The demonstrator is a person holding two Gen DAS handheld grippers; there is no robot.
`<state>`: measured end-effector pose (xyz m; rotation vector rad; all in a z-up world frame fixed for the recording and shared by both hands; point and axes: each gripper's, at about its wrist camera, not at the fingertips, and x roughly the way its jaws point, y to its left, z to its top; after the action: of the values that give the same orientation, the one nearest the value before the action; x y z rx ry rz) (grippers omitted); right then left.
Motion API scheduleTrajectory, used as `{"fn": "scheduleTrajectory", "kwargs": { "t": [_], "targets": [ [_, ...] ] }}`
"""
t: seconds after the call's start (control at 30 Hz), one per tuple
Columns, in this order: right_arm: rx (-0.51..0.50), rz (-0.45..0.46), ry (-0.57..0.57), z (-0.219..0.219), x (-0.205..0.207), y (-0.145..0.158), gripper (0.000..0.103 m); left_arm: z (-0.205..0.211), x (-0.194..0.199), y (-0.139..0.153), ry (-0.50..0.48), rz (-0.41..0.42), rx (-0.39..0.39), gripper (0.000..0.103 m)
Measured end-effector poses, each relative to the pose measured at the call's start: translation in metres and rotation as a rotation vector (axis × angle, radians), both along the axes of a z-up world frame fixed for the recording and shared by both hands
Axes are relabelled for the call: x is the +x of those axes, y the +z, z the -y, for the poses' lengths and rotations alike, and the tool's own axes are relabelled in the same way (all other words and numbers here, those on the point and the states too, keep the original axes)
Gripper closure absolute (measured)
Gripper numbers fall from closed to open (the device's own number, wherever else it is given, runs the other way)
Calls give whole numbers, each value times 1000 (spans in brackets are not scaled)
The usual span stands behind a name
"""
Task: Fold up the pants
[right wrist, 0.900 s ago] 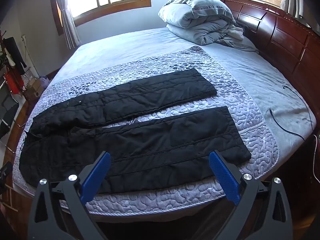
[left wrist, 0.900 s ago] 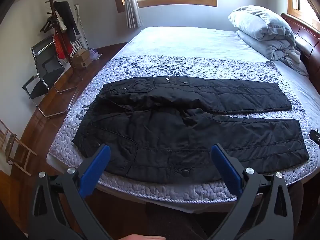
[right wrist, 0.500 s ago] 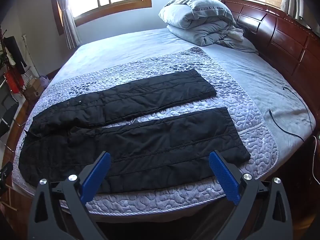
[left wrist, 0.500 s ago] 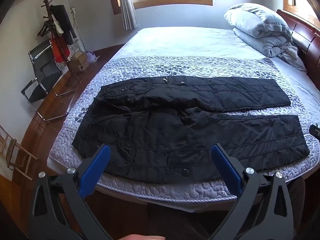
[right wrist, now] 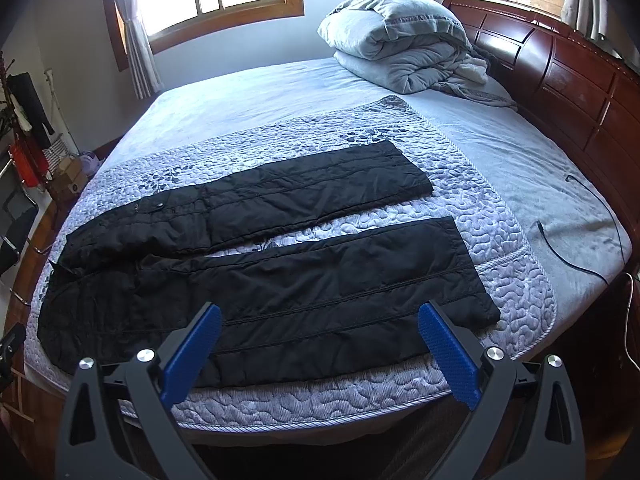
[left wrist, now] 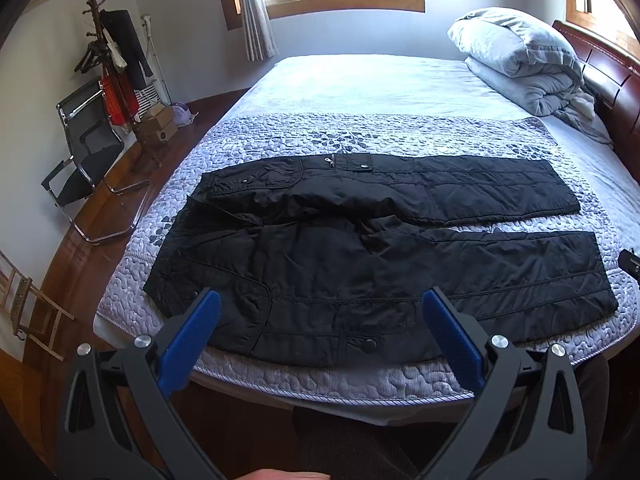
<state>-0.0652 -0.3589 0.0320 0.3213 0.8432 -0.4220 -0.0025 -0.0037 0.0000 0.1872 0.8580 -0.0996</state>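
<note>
Black quilted pants (left wrist: pixel 360 256) lie flat on the bed's patterned quilt, waist to the left, both legs spread apart and pointing right. They also show in the right wrist view (right wrist: pixel 280 280). My left gripper (left wrist: pixel 320 308) is open and empty, held above the near bed edge over the waist end. My right gripper (right wrist: pixel 318 324) is open and empty, held above the near bed edge over the near leg. Neither touches the pants.
The patterned quilt (left wrist: pixel 360 132) covers the near half of the bed. A folded grey duvet (right wrist: pixel 400 44) sits by the wooden headboard (right wrist: pixel 560 72). A black cable (right wrist: pixel 580 248) lies on the sheet at right. A chair (left wrist: pixel 84 160) and coat rack (left wrist: pixel 108 60) stand at left.
Both views shift only slightly; the left gripper has tilted a little, so the bed sits slightly lower in its frame. The pants have not moved and both grippers stay open.
</note>
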Motion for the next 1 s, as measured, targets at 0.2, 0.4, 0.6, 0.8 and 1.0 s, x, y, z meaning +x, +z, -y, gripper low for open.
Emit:
{"fn": "scheduleTrajectory", "kwargs": {
  "t": [0.2, 0.4, 0.6, 0.8, 1.0],
  "targets": [
    [-5, 1, -2, 1, 1, 1, 4, 0, 2, 2, 9, -1, -6, 3],
    [-8, 4, -2, 1, -1, 2, 4, 1, 2, 2, 5, 2, 6, 3],
    [-41, 0, 39, -6, 0, 5, 4, 2, 3, 0, 6, -2, 8, 3],
    [-59, -12, 67, -14, 3, 5, 4, 2, 3, -2, 9, -3, 8, 3],
    [-87, -19, 112, -25, 5, 6, 4, 1, 3, -2, 7, -1, 3, 3]
  ]
}}
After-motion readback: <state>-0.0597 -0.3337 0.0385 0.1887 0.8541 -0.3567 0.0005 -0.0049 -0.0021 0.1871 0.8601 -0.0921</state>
